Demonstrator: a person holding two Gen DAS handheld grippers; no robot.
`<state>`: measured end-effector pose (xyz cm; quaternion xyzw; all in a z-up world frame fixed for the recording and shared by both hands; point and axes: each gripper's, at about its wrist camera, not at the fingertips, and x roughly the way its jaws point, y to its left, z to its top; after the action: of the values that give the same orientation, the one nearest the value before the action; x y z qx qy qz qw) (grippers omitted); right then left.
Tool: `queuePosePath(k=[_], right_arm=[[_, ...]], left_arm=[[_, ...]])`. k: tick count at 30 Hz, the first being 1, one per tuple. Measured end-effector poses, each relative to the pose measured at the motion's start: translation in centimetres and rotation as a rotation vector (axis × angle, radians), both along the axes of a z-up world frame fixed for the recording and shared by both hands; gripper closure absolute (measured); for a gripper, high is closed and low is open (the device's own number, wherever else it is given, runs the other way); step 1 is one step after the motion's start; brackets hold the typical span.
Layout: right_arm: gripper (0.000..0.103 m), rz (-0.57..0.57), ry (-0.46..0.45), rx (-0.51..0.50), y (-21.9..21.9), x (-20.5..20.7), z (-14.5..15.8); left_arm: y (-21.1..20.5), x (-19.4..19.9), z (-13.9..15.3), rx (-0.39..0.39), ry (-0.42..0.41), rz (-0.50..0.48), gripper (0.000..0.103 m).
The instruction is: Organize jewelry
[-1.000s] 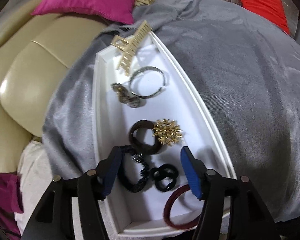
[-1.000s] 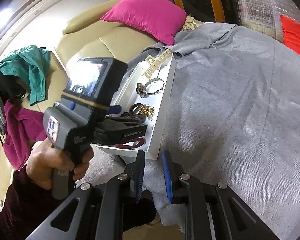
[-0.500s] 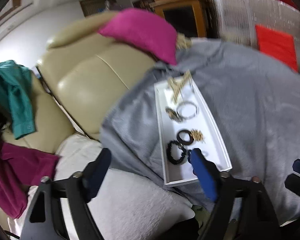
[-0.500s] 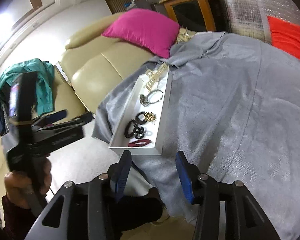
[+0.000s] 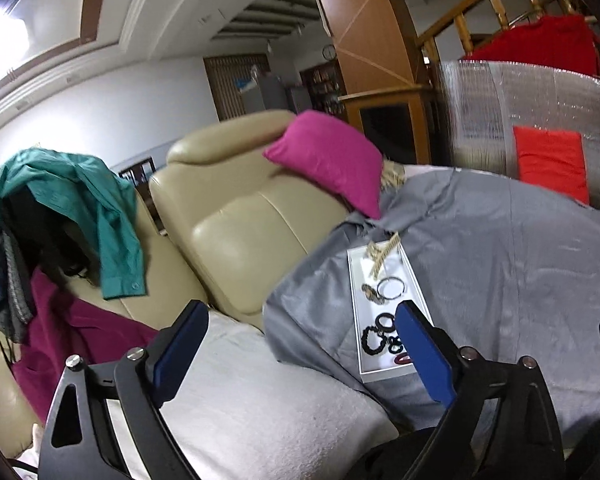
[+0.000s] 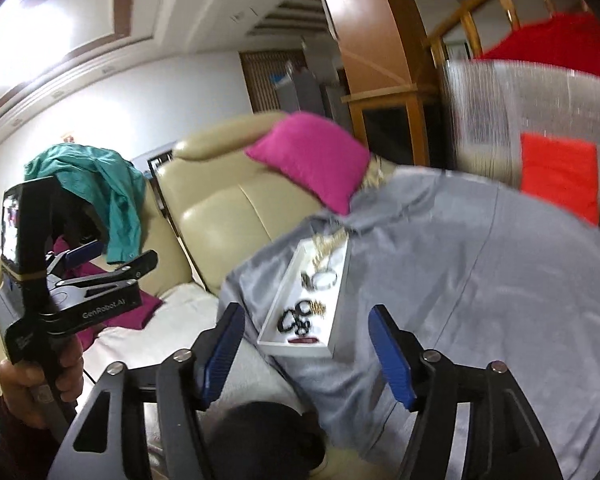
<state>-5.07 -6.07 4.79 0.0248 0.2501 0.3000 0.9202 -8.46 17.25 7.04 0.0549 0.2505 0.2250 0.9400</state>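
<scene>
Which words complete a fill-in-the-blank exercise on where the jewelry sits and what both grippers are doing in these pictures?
1. The jewelry lies in a long white tray resting on a ____ cloth.
2. The pillow on the beige sofa is ____ in colour.
3. The right gripper has its fingers ____ and holds nothing.
4. The left gripper holds ____ between its blue fingers.

Missing words: grey; pink; open; nothing

So we've pulled both tools way back from the white tray (image 5: 418,286). The left tool (image 5: 300,344) was right over the hair ties a second ago, now it's up and wide open. The right tool (image 6: 308,350) went from nearly closed to spread apart.
</scene>
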Motion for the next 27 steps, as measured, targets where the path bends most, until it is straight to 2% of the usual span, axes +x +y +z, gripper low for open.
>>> queuePosePath(k=[7,13,23,27], right_arm=[[0.031,0.027,-0.079,0.003,-0.2,-4.6,2.2],[0.027,0.030,-0.107,0.034,-0.1,-6.4,3.7],[0.022,-0.022,-0.056,0.069,1.9,-7.3,4.4],[0.022,-0.044,-0.044,0.041,2.8,-8.0,3.8]], left_arm=[[-1.1,-4.1,2.7,0.028,-0.048,0.023,0.007],[-0.9,-6.1,3.9,0.060,-0.079,0.047,0.006],[-0.3,-8.2,3.3,0.063,-0.088,0.093,0.005],[-0.4,-9.0,2.7,0.058,-0.084,0.095,0.005]])
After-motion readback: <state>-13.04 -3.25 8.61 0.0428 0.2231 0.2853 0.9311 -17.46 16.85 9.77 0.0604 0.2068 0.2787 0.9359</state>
